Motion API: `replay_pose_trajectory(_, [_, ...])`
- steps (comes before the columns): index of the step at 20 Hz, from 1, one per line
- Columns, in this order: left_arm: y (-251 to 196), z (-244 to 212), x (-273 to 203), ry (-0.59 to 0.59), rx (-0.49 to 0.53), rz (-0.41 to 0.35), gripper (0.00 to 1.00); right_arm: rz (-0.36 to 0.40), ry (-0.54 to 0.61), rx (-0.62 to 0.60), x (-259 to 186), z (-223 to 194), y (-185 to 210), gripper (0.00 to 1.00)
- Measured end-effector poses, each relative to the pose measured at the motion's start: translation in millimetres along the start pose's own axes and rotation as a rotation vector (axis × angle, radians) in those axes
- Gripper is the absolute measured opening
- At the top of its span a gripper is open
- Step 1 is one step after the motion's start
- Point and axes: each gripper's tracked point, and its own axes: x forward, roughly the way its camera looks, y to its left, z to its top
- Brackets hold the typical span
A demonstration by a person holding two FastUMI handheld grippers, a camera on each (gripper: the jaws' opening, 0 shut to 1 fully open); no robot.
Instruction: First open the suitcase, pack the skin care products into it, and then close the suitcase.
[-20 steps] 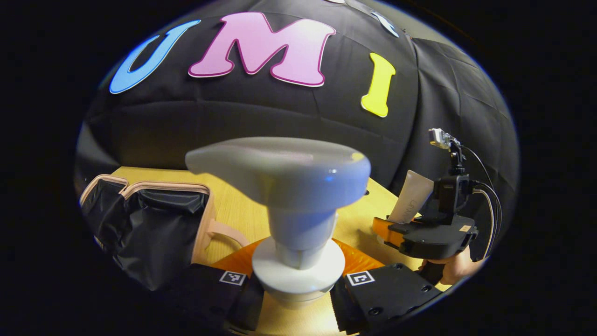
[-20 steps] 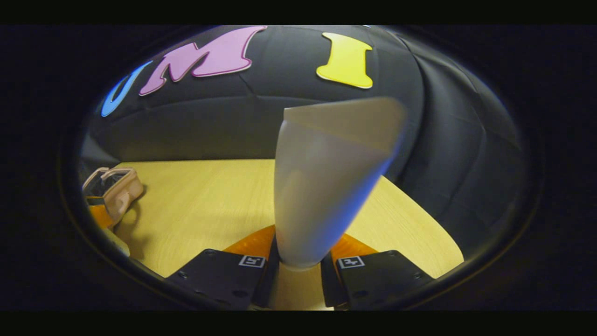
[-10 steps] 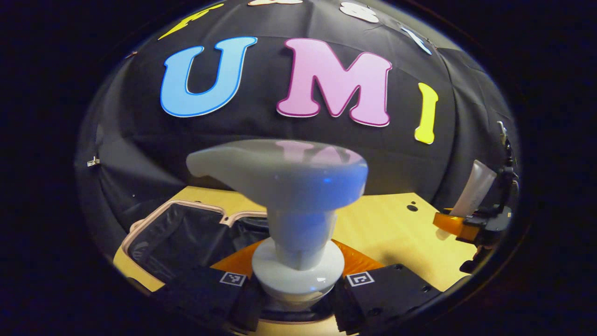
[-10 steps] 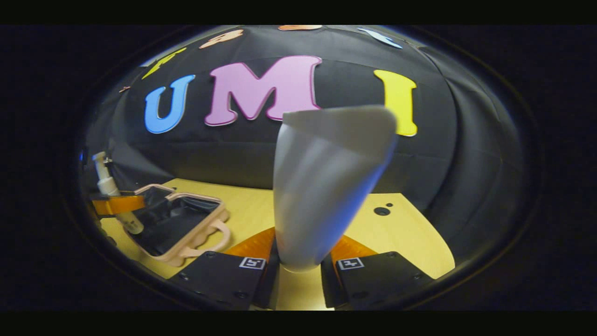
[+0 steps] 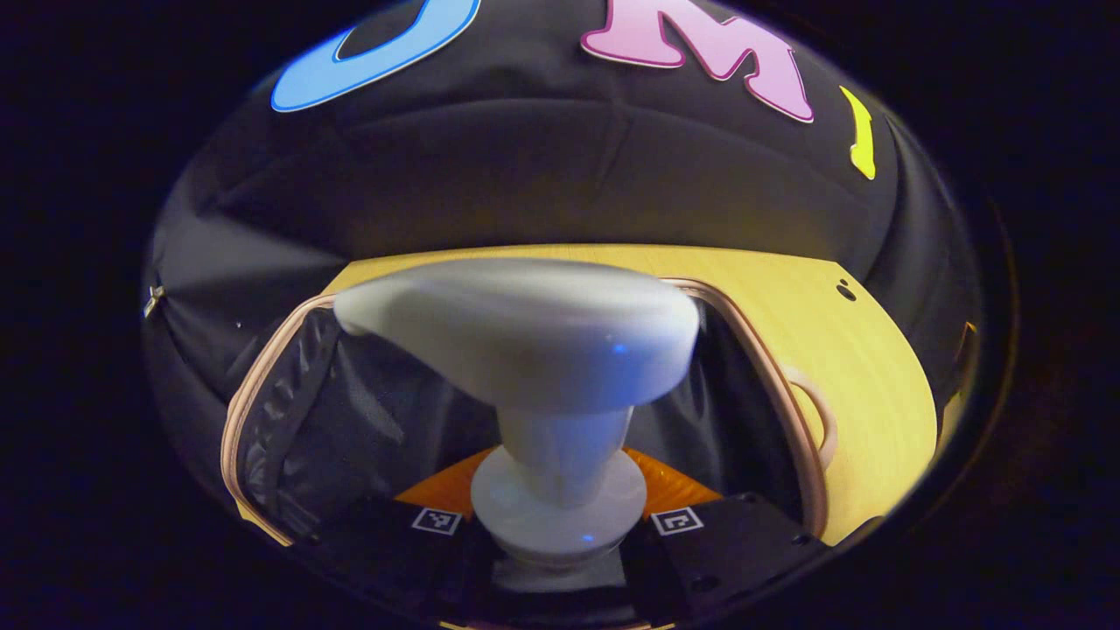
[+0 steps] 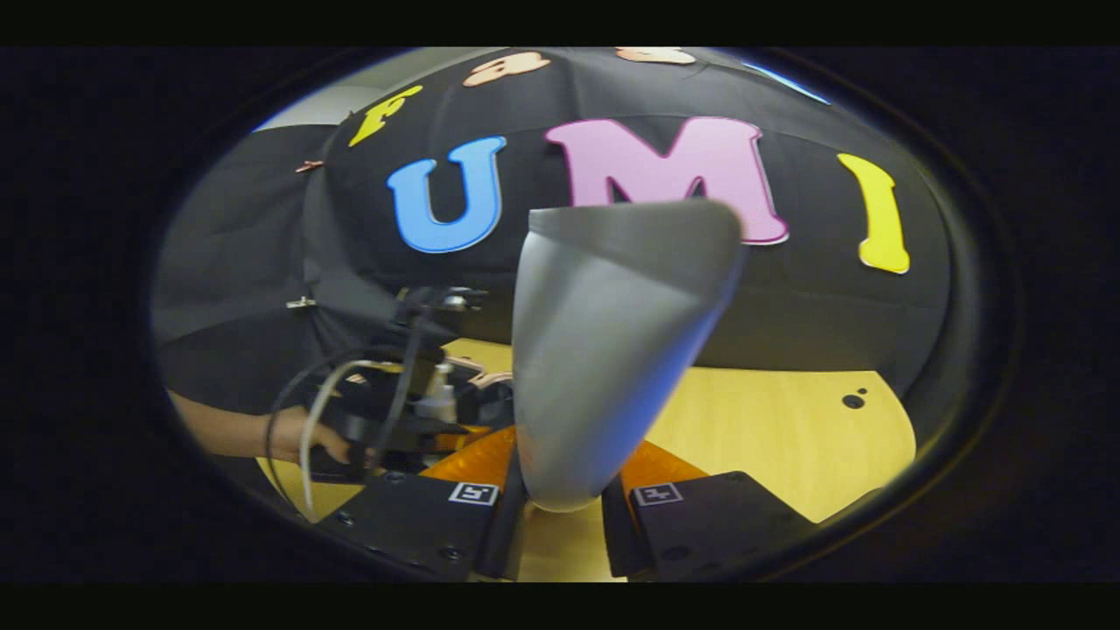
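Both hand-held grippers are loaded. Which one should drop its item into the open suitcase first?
Left, probably. The left hand-held gripper holds the white pump bottle directly over the open pink-rimmed suitcase's black lining. The right hand-held gripper, holding the white squeeze tube, is over bare wooden table.

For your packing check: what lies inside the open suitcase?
The suitcase shows black lining. The pump bottle in the left gripper covers its middle, so any contents there stay unseen.

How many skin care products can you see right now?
2. A pump bottle is clamped in the left gripper over the open suitcase; a squeeze tube is clamped in the right gripper above the table. Others may be hidden.
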Motion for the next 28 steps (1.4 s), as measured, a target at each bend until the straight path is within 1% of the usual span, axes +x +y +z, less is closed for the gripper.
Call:
replay_pose_trajectory(1, [2.3, 3.8, 2.9, 0.012, -0.009, 0.005, 0.63, 0.025, 0.008, 0.007, 1.6, -2.8, 10.4, 0.36])
replay_pose_trajectory(2, [3.7, 8.0, 13.3, 0.032, -0.011, 0.006, 0.63, 0.037, 0.012, 0.01, 2.8, -4.0, 15.8, 0.41])
replay_pose_trajectory(3, [3.4, 3.3, 20.8, 0.092, -0.012, 0.006, 0.63, 0.043, 0.016, 0.017, 5.1, -5.2, 17.9, 0.36])
replay_pose_trajectory(4, [7.3, 2.6, 24.9, 0.124, -0.003, 0.024, 0.64, 0.041, 0.026, 0.027, 10.1, -6.4, 20.0, 0.36])
replay_pose_trajectory(5, [10.9, -4.6, 33.5, 0.184, 0.003, 0.047, 0.65, 0.039, 0.041, 0.044, 15.5, -8.9, 19.0, 0.36])
replay_pose_trajectory(6, [11.7, -11.6, 35.0, 0.239, 0.013, 0.073, 0.64, 0.029, 0.062, 0.06, 21.0, -13.2, 15.8, 0.41])
replay_pose_trajectory(8, [9.1, 2.3, 34.6, 0.181, 0.02, 0.071, 0.66, 0.011, 0.091, 0.081, 29.1, -17.7, 8.8, 0.41])
replay_pose_trajectory(9, [9.5, 6.1, 29.1, 0.153, -0.009, 0.061, 0.69, 0.004, 0.107, 0.087, 34.8, -20.4, 7.9, 0.41])
replay_pose_trajectory(10, [10.2, 7.7, 18.4, 0.131, -0.044, 0.053, 0.64, -0.001, 0.123, 0.092, 40.6, -23.0, 7.5, 0.41])
replay_pose_trajectory(11, [12.0, 10.0, 4.3, 0.1, -0.082, 0.045, 0.7, -0.006, 0.14, 0.099, 45.5, -25.4, 7.7, 0.41])
replay_pose_trajectory(12, [14.0, 17.1, -13.3, 0.044, -0.133, 0.026, 0.75, -0.011, 0.162, 0.106, 50.9, -29.0, 10.4, 0.41])
replay_pose_trajectory(13, [24.7, 22.1, -34.9, -0.028, -0.178, 0.029, 0.79, -0.011, 0.182, 0.116, 57.3, -33.9, 15.4, 0.41])
replay_pose_trajectory(15, [52.3, 23.5, -81.9, -0.137, -0.235, 0.102, 0.84, 0.001, 0.24, 0.106, 73.0, -47.1, 27.9, 0.41])
replay_pose_trajectory(16, [56.8, 17.2, -104.1, -0.169, -0.246, 0.11, 0.85, -0.002, 0.267, 0.104, 81.5, -53.5, 31.6, 0.41])
replay_pose_trajectory(17, [55.5, 13.9, -126.6, -0.197, -0.244, 0.093, 0.89, -0.006, 0.297, 0.122, 88.7, -61.0, 34.5, 0.41])
replay_pose_trajectory(18, [56.3, 11.5, -145.6, -0.222, -0.237, 0.09, 0.89, -0.011, 0.334, 0.157, 94.8, -68.8, 38.4, 0.41])
replay_pose_trajectory(19, [58.7, 9.4, -161.0, -0.261, -0.237, 0.103, 0.89, -0.022, 0.376, 0.197, 99.6, -80.1, 46.3, 0.41])
replay_pose_trajectory(20, [59.9, 10.8, -176.0, -0.309, -0.251, 0.108, 0.89, -0.029, 0.408, 0.22, 108.3, -89.2, 52.5, 0.41])
replay_pose_trajectory(21, [58.0, 10.6, -189.7, -0.353, -0.266, 0.088, 0.89, -0.049, 0.439, 0.217, 113.9, -98.6, 53.2, 0.41])
replay_pose_trajectory(22, [57.1, 8.7, -202.7, -0.38, -0.277, 0.065, 0.88, -0.079, 0.466, 0.216, 118.6, -105.7, 51.6, 0.34])
replay_pose_trajectory(23, [57.5, 3.4, -212.3, -0.392, -0.281, 0.043, 0.89, -0.112, 0.497, 0.225, 123.3, -114.4, 49.6, 0.41])
replay_pose_trajectory(24, [58.2, -0.1, -220.3, -0.394, -0.284, 0.03, 0.89, -0.139, 0.537, 0.254, 126.9, -122.4, 50.5, 0.41])
replay_pose_trajectory(25, [58.0, -4.1, -222.9, -0.392, -0.289, 0.029, 0.88, -0.159, 0.601, 0.3, 127.6, -132.3, 53.3, 0.41])
replay_pose_trajectory(26, [60.9, -5.6, -229.2, -0.398, -0.312, 0.036, 0.88, -0.167, 0.635, 0.34, 129.8, -137.4, 57.1, 0.41])
replay_pose_trajectory(27, [58.4, -4.6, -235.2, -0.41, -0.347, 0.019, 0.88, -0.178, 0.658, 0.354, 132.3, -140.3, 57.7, 0.41])
replay_pose_trajectory(28, [53.8, -1.6, -242.4, -0.423, -0.382, -0.014, 0.88, -0.197, 0.668, 0.352, 135.5, -142.7, 55.1, 0.41])
